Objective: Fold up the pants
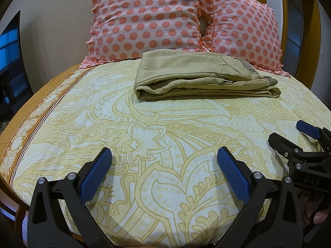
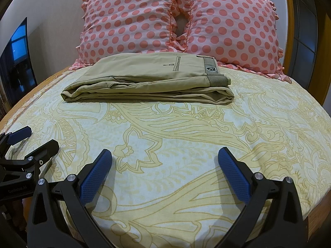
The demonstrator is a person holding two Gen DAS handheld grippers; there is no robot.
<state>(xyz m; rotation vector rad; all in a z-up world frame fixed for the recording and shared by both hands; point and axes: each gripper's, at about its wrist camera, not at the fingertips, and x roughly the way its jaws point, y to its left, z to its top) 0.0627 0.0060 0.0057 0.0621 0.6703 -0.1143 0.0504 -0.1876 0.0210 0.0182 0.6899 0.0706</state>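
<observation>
Your left tool point(image 1: 164, 159) hangs low over the near part of the bed point(image 1: 157, 136), its blue pads spread wide apart with nothing between them. Your right tool point(image 2: 164, 159) sits just beside it in the same pose, equally spread and empty; each shows at the edge of the other's view, so they are level with one another and close together.

Ahead of both, well apart from the pads, the pants point(image 2: 148, 80) lie on the patterned sheet as a flat, stacked bundle, right in front of the two polka-dot pillows point(image 2: 180, 18). The bundle's long axis runs across your line of reach, left to right. The waistband point(image 2: 211, 67) with its small badge is at the right end, and the rounded fold is at the left end.

From the left view the bundle sits to the right of centre; from the right view it sits to the left of centre. So it lies between your two hands, with neither clearly nearer.

Judging by the neat layers, the folding looks essentially done. Any further move is a straight reach forward, one tool to each end.
</observation>
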